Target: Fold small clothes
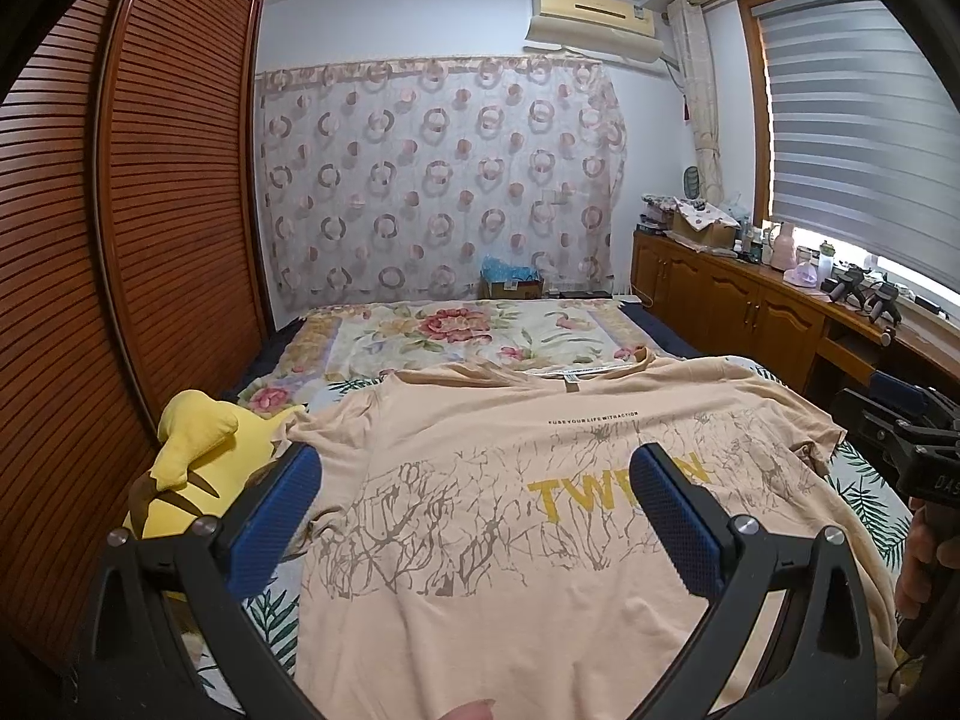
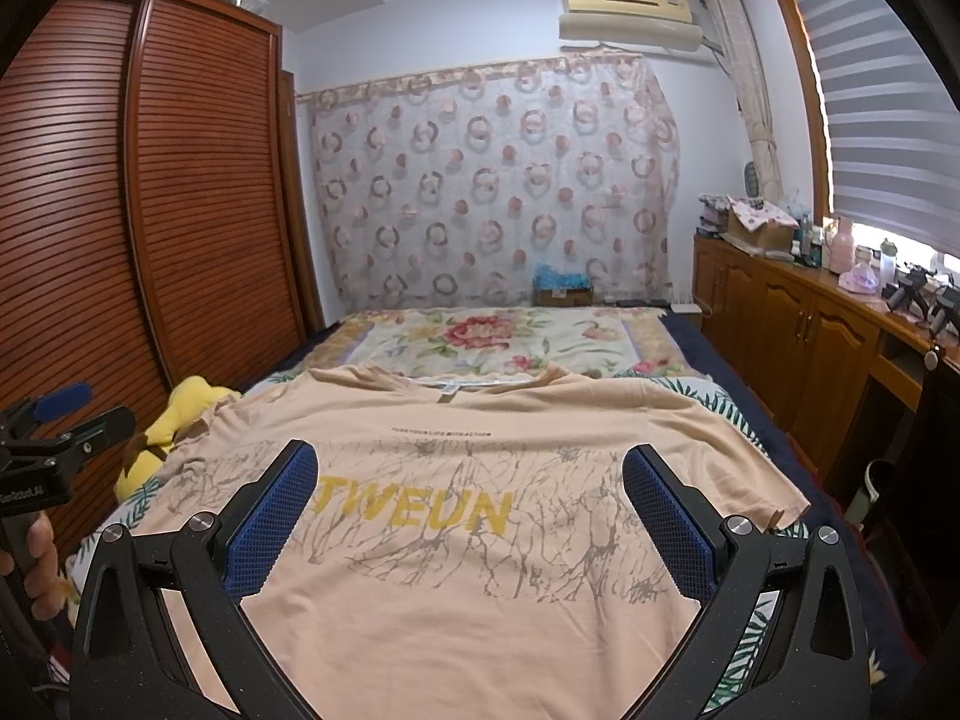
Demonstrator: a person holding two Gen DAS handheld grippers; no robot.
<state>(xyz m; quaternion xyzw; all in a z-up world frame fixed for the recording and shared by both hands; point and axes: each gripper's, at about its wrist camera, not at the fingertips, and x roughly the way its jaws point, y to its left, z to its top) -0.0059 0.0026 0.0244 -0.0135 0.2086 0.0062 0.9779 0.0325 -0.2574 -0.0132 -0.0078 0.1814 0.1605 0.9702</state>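
A beige T-shirt (image 1: 510, 516) (image 2: 468, 546) with yellow lettering and a grey branch print lies spread flat on the bed, collar toward the far end. My left gripper (image 1: 474, 468) hovers open above its left half, blue pads wide apart, nothing between them. My right gripper (image 2: 468, 468) hangs open over the shirt's middle and right half. Each gripper shows at the edge of the other's view: the right one (image 1: 912, 438) and the left one (image 2: 54, 420), each held by a hand.
A yellow plush toy (image 1: 198, 462) (image 2: 162, 432) lies at the shirt's left sleeve. A floral blanket (image 1: 468, 330) covers the far bed. A louvred wooden wardrobe (image 1: 120, 240) runs along the left, a wooden cabinet (image 2: 810, 324) with clutter along the right.
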